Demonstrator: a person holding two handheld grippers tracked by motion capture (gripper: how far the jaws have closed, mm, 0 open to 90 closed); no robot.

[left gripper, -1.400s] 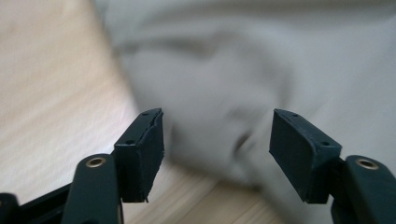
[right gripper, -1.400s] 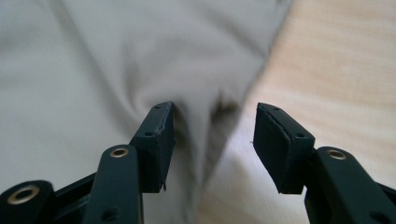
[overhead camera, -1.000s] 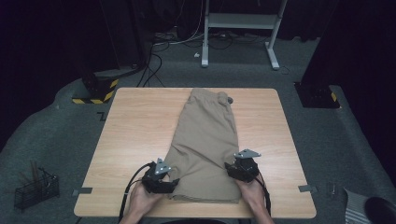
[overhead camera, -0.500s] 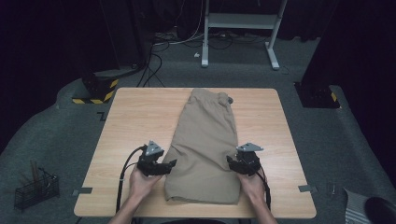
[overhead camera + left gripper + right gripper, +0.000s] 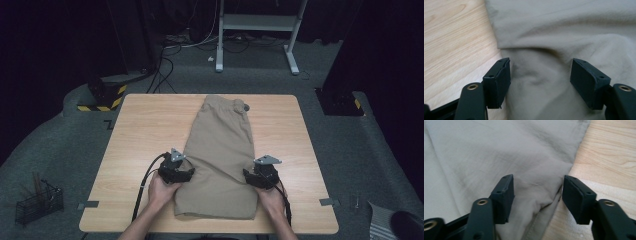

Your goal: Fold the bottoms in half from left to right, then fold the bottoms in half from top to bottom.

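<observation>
Folding tan shorts point(image 5: 220, 160) lying lengthwise at the centre of the wooden table point(image 5: 145, 130).
Left gripper point(image 5: 186, 174) and right gripper point(image 5: 248, 176), lower middle of frame, straddle the side edges, jaws spread, the right's just widening; each should probably pinch both cloth layers evenly before lifting.
</observation>
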